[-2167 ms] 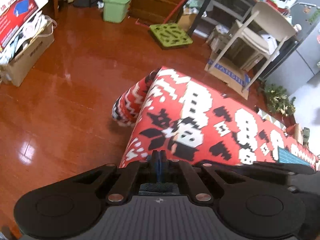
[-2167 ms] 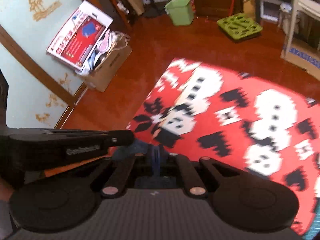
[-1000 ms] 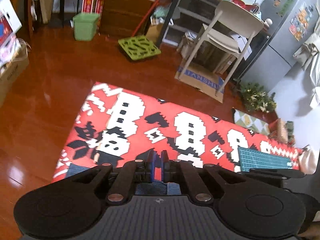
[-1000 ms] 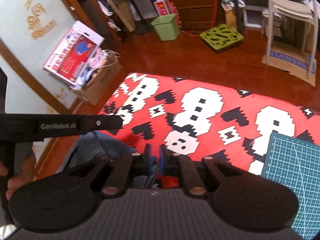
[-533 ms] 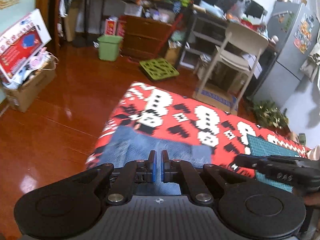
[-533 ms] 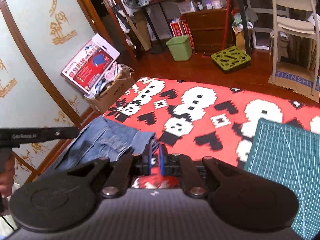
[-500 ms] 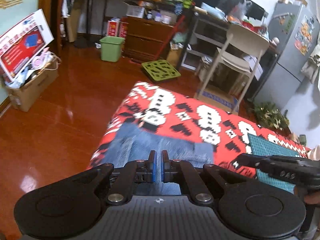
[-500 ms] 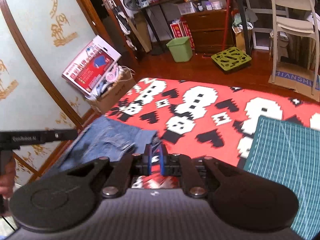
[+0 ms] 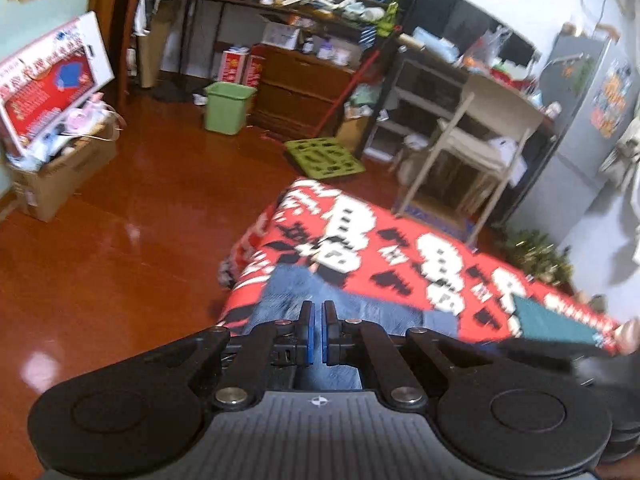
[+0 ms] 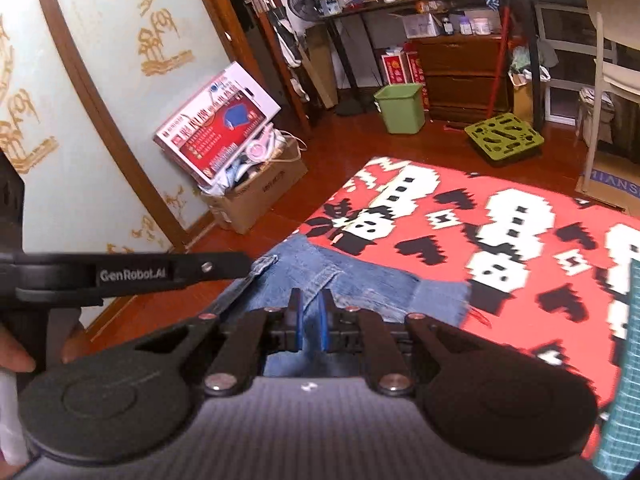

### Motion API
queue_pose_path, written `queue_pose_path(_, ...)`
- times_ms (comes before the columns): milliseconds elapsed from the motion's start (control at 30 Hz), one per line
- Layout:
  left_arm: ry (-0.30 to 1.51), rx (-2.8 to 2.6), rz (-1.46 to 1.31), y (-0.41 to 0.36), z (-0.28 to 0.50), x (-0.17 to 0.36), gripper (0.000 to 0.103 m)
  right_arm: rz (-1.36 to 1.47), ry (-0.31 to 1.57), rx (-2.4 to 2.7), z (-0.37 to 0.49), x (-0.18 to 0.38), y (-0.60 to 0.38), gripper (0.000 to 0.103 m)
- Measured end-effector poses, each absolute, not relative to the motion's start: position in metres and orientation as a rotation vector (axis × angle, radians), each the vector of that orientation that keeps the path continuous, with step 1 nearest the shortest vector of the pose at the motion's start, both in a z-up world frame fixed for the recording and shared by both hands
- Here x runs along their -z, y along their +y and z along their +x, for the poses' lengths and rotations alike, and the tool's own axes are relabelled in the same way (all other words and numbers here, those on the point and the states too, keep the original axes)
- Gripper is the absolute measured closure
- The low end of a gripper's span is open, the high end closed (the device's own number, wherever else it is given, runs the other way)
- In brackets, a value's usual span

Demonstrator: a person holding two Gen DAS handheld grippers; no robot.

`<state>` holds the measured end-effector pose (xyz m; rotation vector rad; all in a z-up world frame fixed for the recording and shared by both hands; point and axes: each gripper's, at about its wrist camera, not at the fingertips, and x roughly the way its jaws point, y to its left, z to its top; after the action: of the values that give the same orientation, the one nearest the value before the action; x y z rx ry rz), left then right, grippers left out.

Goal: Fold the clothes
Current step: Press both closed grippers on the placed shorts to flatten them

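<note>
A blue denim garment [image 9: 288, 292] lies over the near left corner of the table's red, white and black patterned cloth [image 9: 400, 248]. My left gripper [image 9: 317, 328] is shut on the garment's near edge, with denim showing in the thin gap between its blue pads. In the right wrist view the denim garment [image 10: 360, 280] runs up from the patterned cloth [image 10: 500, 220] into my right gripper [image 10: 310, 320], which is shut on a fold of it. The left gripper [image 10: 244, 262] reaches in from the left and holds a curled denim corner.
A green cutting mat [image 9: 548, 320] lies on the cloth's right side. On the wooden floor are a cardboard box [image 9: 60, 168], a green bin [image 9: 228, 108] and a green slotted mat [image 9: 324, 158]. A white chair [image 9: 480, 128] stands behind the table. A hand [image 10: 12, 352] holds the left gripper.
Both grippers brought the denim up from below the table edge onto the cloth. In the last half second they rose and drew back slightly, still holding it.
</note>
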<state>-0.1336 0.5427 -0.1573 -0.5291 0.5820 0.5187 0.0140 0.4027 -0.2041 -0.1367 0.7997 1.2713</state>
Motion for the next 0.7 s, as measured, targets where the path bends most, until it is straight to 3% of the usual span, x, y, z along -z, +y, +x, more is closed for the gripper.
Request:
queue_pose_path(200,0.648,-0.483,-0.523,0.563,-0.107,0.178,0.101,-0.179,0.821,-1.221,0.023,0.220,0.432,0.095)
queue_pose_path(300,0.668,-0.465,-0.496,0.566,-0.100,0.187,0.100,-0.178,0.836,-1.182,0.036,0.231,0.431,0.103)
queue_pose_path(700,0.708,-0.516,-0.485,0.580,-0.075,0.179,0.101,-0.138,0.829,-1.097,0.065,0.219,0.413,0.100)
